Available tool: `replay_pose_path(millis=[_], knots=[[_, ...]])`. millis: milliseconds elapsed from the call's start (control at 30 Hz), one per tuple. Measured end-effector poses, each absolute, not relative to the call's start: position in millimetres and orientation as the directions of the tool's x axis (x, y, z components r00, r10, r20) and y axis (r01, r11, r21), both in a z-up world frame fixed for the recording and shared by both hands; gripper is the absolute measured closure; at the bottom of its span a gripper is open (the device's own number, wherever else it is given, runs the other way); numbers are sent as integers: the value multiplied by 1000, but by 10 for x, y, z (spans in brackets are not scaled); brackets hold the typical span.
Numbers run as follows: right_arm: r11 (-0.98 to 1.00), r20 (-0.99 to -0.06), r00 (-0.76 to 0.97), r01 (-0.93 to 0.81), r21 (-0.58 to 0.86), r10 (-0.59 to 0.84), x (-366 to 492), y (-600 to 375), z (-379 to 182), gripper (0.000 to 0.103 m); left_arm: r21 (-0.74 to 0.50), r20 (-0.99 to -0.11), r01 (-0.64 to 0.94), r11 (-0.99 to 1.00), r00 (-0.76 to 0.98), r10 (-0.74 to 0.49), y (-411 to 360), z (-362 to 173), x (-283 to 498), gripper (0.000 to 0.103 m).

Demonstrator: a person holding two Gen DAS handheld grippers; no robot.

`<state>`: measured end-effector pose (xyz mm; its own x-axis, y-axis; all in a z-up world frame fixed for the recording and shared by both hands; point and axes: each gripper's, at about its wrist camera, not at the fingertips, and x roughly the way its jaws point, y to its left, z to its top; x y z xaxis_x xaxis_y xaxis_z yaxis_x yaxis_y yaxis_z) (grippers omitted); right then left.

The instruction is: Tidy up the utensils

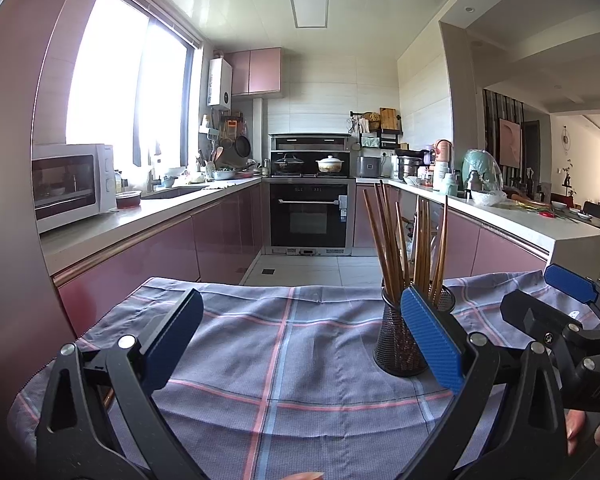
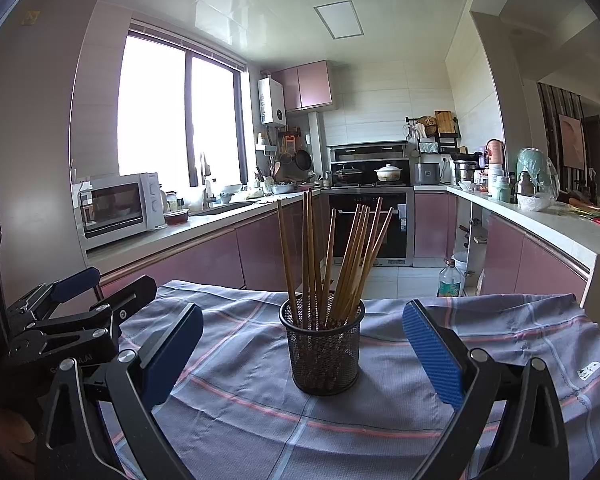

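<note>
Two hand-held grippers face a cloth-covered table, both empty with their blue pads set wide apart. At far left on the kitchen counter stands a white microwave, well apart from the work area. Nearer, the left gripper hovers low over the checked cloth; nothing lies between its pads, and the cloth directly ahead of it is bare. The black mesh holder stands upright on the cloth, to the right of the left gripper's centre line and partly hidden behind its right pad in the left wrist view. In the right wrist view the same holder sits almost centred ahead of the right gripper, between the lines of its two pads but touching neither. The wooden chopsticks already stand in the holder, long axes near vertical, tips fanning outward, most of them leaning right. No loose utensil can be seen on the cloth in either view. Judged from this layout, the sorting appears largely done. The right gripper is the nearer and better aligned, so any grasp of the holder or a chopstick would suit it, closing across the vertical shafts from the sides.
</note>
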<state>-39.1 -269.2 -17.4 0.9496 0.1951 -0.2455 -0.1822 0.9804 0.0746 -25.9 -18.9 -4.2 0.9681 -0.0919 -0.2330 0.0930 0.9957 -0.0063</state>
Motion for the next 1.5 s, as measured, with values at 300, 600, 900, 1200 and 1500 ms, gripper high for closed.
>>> replay_pose_path(millis=[300, 600, 900, 1200, 1500], knots=[[980, -249, 948, -185, 77, 198, -382, -2694, -168, 7, -4, -234, 91, 996, 968, -89, -184, -38, -272, 5], [980, -245, 950, -182, 77, 196, -393, -2696, -161, 7, -5, -232, 90, 996, 969, -89, -181, -41, -275, 5], [980, -247, 949, -182, 77, 195, -392, -2697, -157, 7, -4, -232, 89, 996, 969, -88, -179, -42, -276, 5], [980, -245, 950, -182, 78, 195, -394, -2695, -156, 7, -6, -233, 91, 996, 968, -90, -184, -42, -276, 5], [981, -245, 950, -178, 79, 193, -367, -2723, -137, 7, -5, -234, 91, 996, 968, -90, -183, -47, -278, 5]])
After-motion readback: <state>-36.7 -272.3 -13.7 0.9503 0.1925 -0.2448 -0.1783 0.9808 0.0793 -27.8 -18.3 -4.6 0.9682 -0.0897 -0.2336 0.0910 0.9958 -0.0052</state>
